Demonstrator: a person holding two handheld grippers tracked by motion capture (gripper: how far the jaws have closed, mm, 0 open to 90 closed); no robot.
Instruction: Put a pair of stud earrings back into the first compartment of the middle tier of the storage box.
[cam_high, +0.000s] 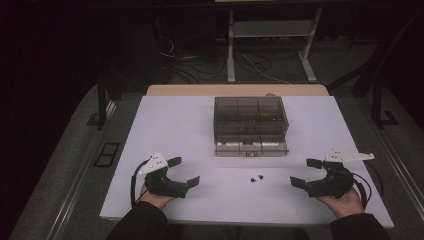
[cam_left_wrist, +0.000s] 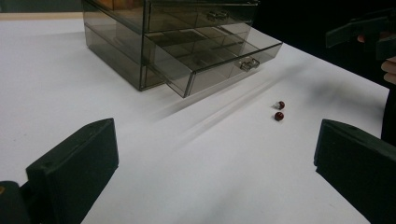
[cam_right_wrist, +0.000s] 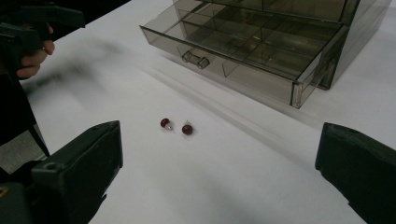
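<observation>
high view puts a smoky clear drawer box (cam_high: 250, 126) at the middle of the white table (cam_high: 165, 130), its bottom drawer (cam_high: 251, 146) pulled out toward the person. two small red stud earrings (cam_high: 257, 178) lie on the bare table just in front of that drawer, side by side and close, whether touching i cannot tell. the left gripper (cam_high: 184, 171) rests low, well to the left of the box front, its jaws spread apart and holding nothing; the right gripper (cam_high: 305, 173) mirrors it on the right, jaws spread and empty too, both angled inward at the earrings. right gripper view shows the drawer split into small compartments, those in view looking bare. my guess: the drawer stands open so the earrings can go in, and the right gripper, somewhat nearer, looks better placed to pinch one first.
</observation>
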